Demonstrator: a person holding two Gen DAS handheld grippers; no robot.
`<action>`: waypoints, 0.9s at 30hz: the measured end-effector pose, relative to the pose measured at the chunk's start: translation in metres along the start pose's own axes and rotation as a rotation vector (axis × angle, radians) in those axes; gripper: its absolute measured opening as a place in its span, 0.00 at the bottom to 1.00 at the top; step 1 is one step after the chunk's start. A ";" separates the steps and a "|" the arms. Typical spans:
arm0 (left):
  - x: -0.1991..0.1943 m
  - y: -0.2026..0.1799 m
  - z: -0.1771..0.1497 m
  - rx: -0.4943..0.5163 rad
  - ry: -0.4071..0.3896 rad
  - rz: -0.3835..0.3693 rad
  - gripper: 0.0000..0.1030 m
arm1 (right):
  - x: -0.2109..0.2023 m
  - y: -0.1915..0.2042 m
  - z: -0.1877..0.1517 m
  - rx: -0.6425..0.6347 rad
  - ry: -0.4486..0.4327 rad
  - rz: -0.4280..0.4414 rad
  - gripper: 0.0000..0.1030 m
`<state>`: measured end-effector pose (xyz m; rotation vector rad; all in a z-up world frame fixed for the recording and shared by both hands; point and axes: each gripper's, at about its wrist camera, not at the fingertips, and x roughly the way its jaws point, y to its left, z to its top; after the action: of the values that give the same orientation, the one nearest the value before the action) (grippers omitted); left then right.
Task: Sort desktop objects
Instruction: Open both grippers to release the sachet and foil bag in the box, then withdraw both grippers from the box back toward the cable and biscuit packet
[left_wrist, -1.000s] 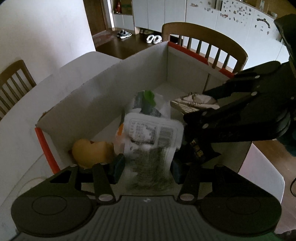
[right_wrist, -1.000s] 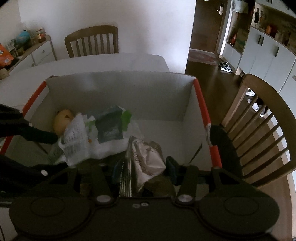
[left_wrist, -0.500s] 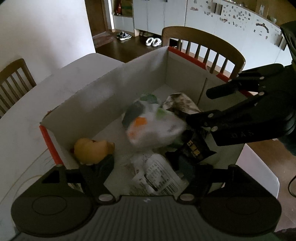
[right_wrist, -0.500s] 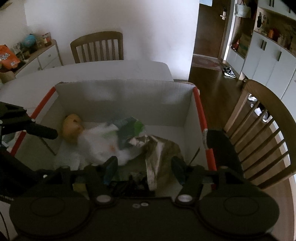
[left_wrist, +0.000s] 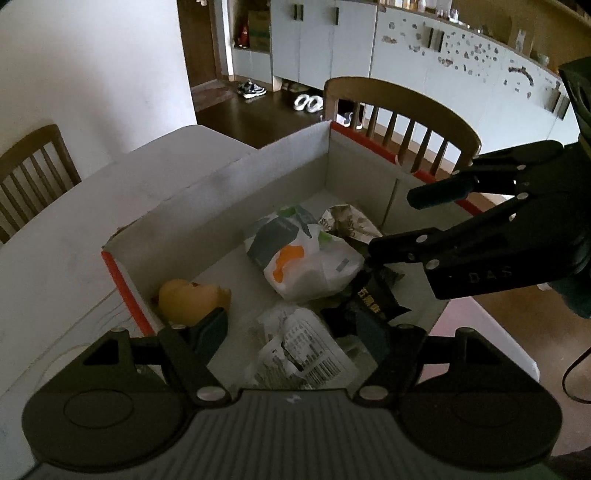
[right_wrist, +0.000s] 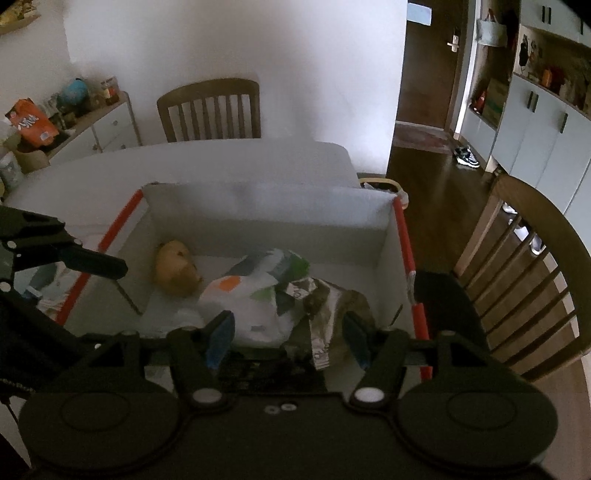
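From the left wrist view, the sorting looks well along: the white box (left_wrist: 207, 206) with red edges on the table (left_wrist: 55, 266) already holds a heap of things. A white bag with an orange patch (left_wrist: 314, 266) lies near the middle of the box. A yellow-brown toy (left_wrist: 192, 299) sits in the near left corner by the red edge, a printed white packet (left_wrist: 306, 347) at the near wall, and a black packet (left_wrist: 373, 306) to the right of it. The left gripper (left_wrist: 291, 336) hangs above the near wall, its fingers spread and pinching nothing. The printed packet lies flat below them, its long axis running from the near wall toward the middle of the box.

From the right wrist view, the same box (right_wrist: 258, 206) shows the toy (right_wrist: 177, 267) by the left wall, the white bag (right_wrist: 251, 299) in the middle and a crumpled grey-green packet (right_wrist: 325, 310) to its right, its long axis pointing roughly at the near wall. The right gripper (right_wrist: 288, 336) has its fingers spread above them, empty. The bare table beyond the box suggests little remains, though the table's near side is hidden.
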<state>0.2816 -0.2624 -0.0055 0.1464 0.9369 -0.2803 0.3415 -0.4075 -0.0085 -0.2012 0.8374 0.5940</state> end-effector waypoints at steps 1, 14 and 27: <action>-0.001 0.000 -0.001 -0.004 -0.003 0.001 0.74 | -0.002 0.001 0.000 0.000 -0.004 0.002 0.63; -0.044 0.004 -0.023 -0.033 -0.075 -0.006 0.74 | -0.028 0.026 -0.003 -0.010 -0.034 0.011 0.66; -0.091 0.036 -0.066 -0.052 -0.135 -0.013 0.74 | -0.045 0.088 -0.008 -0.010 -0.061 -0.014 0.70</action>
<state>0.1904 -0.1961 0.0294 0.0725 0.8110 -0.2744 0.2631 -0.3568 0.0251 -0.1969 0.7740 0.5888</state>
